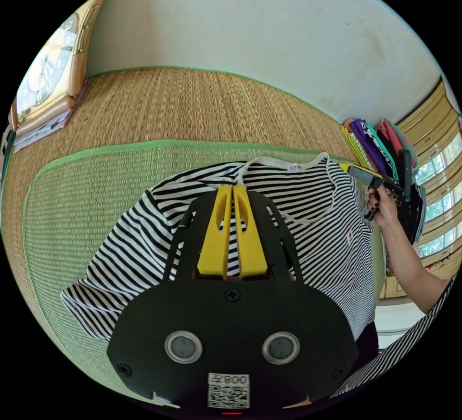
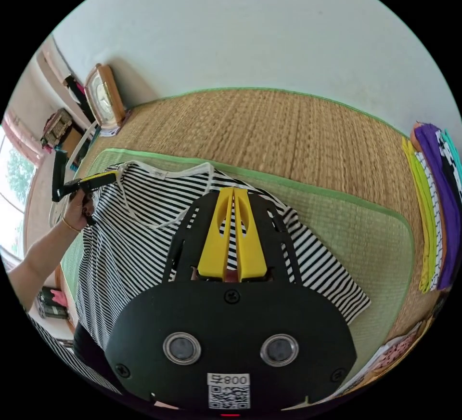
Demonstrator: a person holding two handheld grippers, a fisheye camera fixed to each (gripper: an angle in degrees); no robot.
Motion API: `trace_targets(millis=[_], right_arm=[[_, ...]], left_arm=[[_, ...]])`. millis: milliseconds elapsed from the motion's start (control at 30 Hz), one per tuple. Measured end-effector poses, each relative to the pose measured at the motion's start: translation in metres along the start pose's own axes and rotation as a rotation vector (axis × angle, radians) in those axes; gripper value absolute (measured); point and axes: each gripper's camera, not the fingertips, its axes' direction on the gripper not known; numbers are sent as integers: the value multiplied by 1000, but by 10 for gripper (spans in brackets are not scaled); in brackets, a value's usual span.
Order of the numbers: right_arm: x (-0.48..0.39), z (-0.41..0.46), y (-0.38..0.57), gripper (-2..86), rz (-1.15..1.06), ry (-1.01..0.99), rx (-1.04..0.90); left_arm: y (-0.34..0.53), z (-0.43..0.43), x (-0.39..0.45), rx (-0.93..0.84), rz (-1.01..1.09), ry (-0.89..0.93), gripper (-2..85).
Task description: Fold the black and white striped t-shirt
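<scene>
**Striped T-Shirt Held at Both Shoulders Above the Mats**

A brown woven straw mat (image 1: 192, 102) is seen running to the pale wall, and a green-edged woven mat (image 1: 72, 208) is laid over its near part. Above the green mat the black and white striped t-shirt (image 1: 313, 227) is held spread, its white-trimmed neckline (image 1: 288, 165) uppermost and a short sleeve (image 2: 332, 280) reaching out to each side; whether the lower hem touches the mat cannot be told.

A stack of folded coloured clothes (image 2: 435, 208) is seen at one edge of the straw mat, and a wooden-framed clock (image 2: 103, 97) is propped against the wall at the other.

In the left gripper view the left gripper (image 1: 233, 189) is seen with its yellow jaws drawn together over striped cloth near the shoulder; the tips meet, yet cloth pinched between them cannot be made out for certain. The right gripper (image 2: 233, 191) is seen the same way in the right gripper view, jaws together at the opposite shoulder. Each gripper is also caught in the other's view, held in a hand (image 1: 382, 205) at the far shoulder of the shirt.

The step in hand is judged to be the laying-out before the first fold. It would be done well if both shoulders were kept level and gently taut, the shirt lowered squarely onto the green mat, hem first, and the sleeves left flat rather than tucked under. Uneven tension would likely skew the stripes and wrinkle the body.
</scene>
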Motion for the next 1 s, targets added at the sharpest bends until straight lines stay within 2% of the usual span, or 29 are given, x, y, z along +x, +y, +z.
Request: trace_targets(millis=[100, 233, 333, 600, 767, 1000], right_arm=[[-11, 25, -12, -3, -35, 36, -106], [10, 7, -14, -2, 40, -23, -99], [11, -34, 12, 0, 13, -66, -61], [23, -161, 188, 1, 73, -332, -103], [39, -249, 317, 2, 340, -404, -66], [48, -304, 431, 6, 517, -438, -50]], left_arm=[[5, 8, -17, 9, -43, 32, 1], [33, -1, -35, 66, -40, 98, 2], [79, -7, -50, 63, -43, 189, 2], [231, -26, -82, -101, -110, 338, 3], [313, -48, -90, -99, -167, 361, 6], [405, -51, -106, -54, -296, 377, 32]])
